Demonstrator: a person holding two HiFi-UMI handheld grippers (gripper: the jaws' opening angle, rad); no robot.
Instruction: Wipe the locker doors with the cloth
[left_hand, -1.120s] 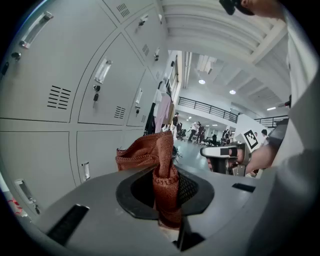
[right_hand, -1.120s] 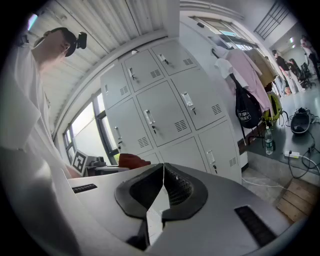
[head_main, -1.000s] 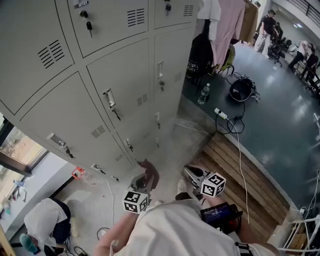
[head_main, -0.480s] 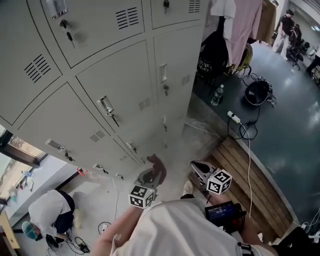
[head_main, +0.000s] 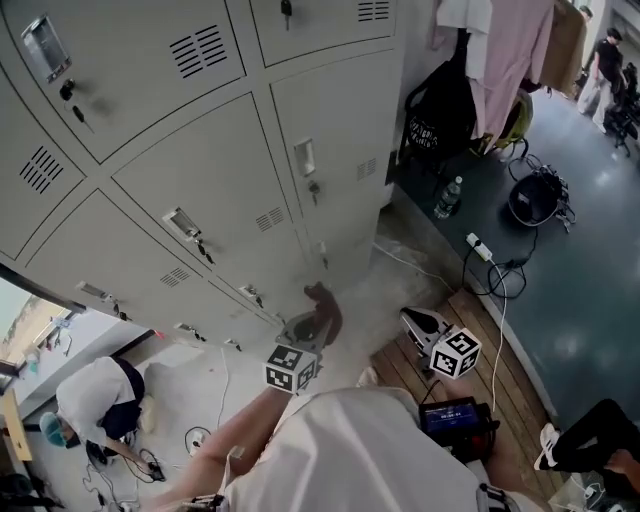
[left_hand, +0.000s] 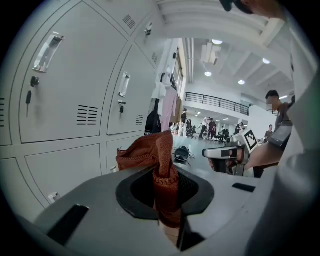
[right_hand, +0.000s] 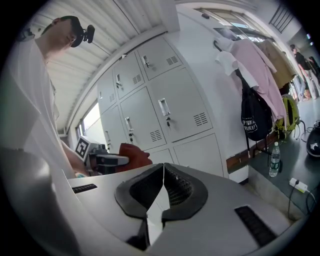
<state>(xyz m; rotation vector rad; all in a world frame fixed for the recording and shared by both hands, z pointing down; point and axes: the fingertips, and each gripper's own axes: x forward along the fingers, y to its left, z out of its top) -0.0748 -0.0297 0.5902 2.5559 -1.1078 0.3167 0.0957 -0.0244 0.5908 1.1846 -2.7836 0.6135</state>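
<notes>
left claw (head_main: 305, 325) clenched on rust cloth (head_main: 323, 302), risen toward 12 o'clock | locker doors (head_main: 215, 185) nearer, apparently untouched; wiping likely imminent | right claw (head_main: 418, 322) clenched, empty

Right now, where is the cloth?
The cloth is clamped in the left claw, low centre in the head view, close to the locker doors; the shut right claw hangs just to its right.
</notes>
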